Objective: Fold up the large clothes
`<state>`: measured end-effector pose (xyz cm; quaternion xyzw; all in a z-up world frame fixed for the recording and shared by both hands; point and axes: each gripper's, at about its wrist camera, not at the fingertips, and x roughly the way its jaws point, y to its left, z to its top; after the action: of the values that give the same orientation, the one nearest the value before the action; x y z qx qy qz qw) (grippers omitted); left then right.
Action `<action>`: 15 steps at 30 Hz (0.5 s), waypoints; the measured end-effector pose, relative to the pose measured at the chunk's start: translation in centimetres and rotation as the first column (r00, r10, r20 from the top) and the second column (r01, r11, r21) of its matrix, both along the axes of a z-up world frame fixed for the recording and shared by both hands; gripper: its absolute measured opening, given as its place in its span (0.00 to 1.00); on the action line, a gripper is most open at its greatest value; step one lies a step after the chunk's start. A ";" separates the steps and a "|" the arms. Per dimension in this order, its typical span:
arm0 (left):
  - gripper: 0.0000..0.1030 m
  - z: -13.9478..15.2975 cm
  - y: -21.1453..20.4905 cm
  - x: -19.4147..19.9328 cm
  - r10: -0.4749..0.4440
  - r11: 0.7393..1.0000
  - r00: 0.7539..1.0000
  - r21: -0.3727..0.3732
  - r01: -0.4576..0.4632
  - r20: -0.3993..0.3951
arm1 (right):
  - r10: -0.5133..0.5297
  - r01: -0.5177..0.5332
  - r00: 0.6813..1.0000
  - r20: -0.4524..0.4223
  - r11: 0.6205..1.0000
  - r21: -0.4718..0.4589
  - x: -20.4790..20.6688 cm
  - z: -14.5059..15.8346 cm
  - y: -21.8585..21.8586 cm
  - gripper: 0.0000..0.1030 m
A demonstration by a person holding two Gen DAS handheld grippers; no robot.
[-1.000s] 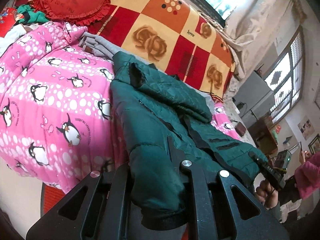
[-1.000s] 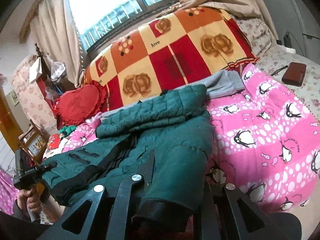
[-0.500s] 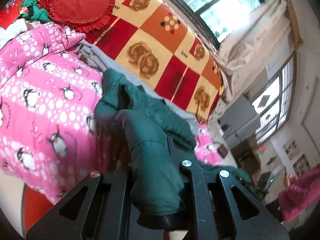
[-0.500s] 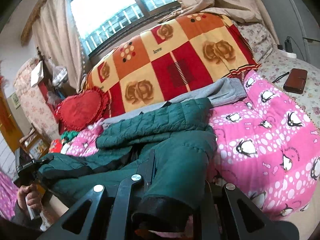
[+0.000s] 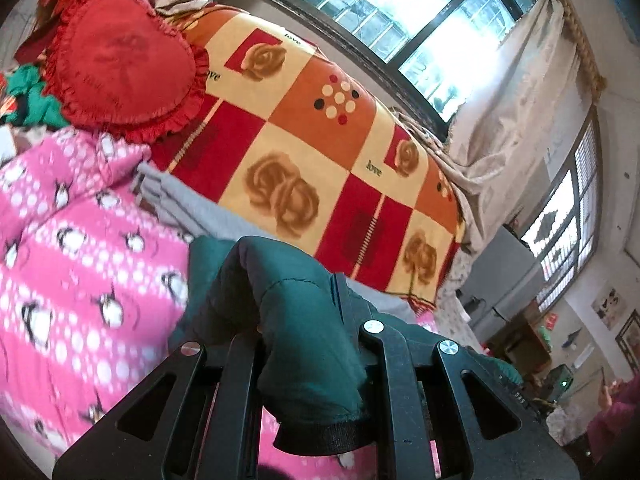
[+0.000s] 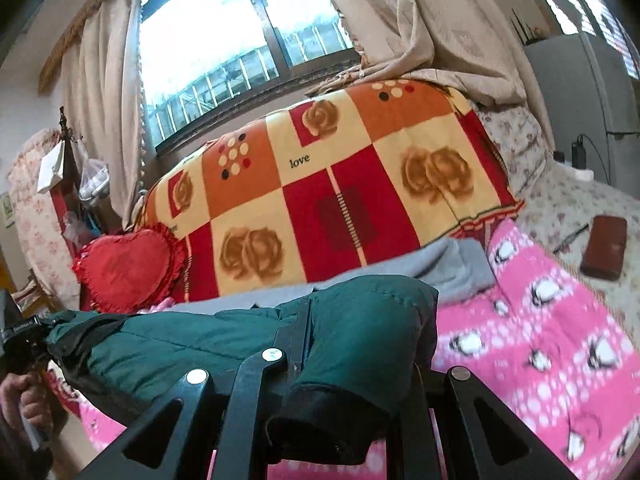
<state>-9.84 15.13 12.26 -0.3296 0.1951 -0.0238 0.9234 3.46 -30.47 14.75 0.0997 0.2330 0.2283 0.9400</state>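
Two black grippers each clamp a bunched end of one dark green quilted jacket, holding it up over the bed. From the left wrist, the left gripper has its flat, angular fingers closed on a puffy, stitched fold whose ribbed black hem hangs below between them. From the right wrist, the right gripper is closed the same way on another padded end with a dark ribbed band, and the jacket stretches in a smooth, slightly shiny span away to the left, where the other gripper pinches its far end and a hand wraps its handle. Below the jacket lies a fleecy pink blanket printed with white dots and small penguins; it also fills the lower right of the right view. Just behind the jacket is a soft grey folded garment, lying flat against the foot of a plush checked blanket in red, orange and cream squares with brown roses and the word "love". A red heart-shaped cushion with a ruffled edge leans at one end of it. On the flowered sheet to the right rests a brown, rectangular wallet. Beige curtains drape beside the barred window.
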 end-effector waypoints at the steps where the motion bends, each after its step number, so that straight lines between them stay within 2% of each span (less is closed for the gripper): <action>1: 0.10 0.0 0.2 0.9 0.005 1.000 1.000 0.010 -0.005 -0.004 | -0.001 0.001 1.000 0.003 1.000 -0.012 0.8 -0.2 0.5 0.12; 6: 0.10 -2.3 1.4 6.5 0.043 0.997 0.997 0.067 -0.039 -0.069 | -0.007 0.004 0.999 -0.051 0.997 -0.077 6.5 -2.9 3.0 0.12; 11: 0.10 -7.3 2.9 11.4 0.084 0.996 0.974 0.036 -0.078 -0.209 | -0.018 0.000 0.990 -0.137 0.991 -0.136 11.4 -6.3 5.1 0.12; 15: 0.10 -9.3 3.2 13.7 0.117 0.993 0.960 0.045 -0.109 -0.255 | -0.041 0.011 0.982 -0.184 0.987 -0.162 14.8 -7.6 6.4 0.12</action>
<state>3.86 18.31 2.97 -0.3264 0.2944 0.0747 0.8951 18.26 -24.06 7.19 0.0480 0.3366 0.1863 0.9218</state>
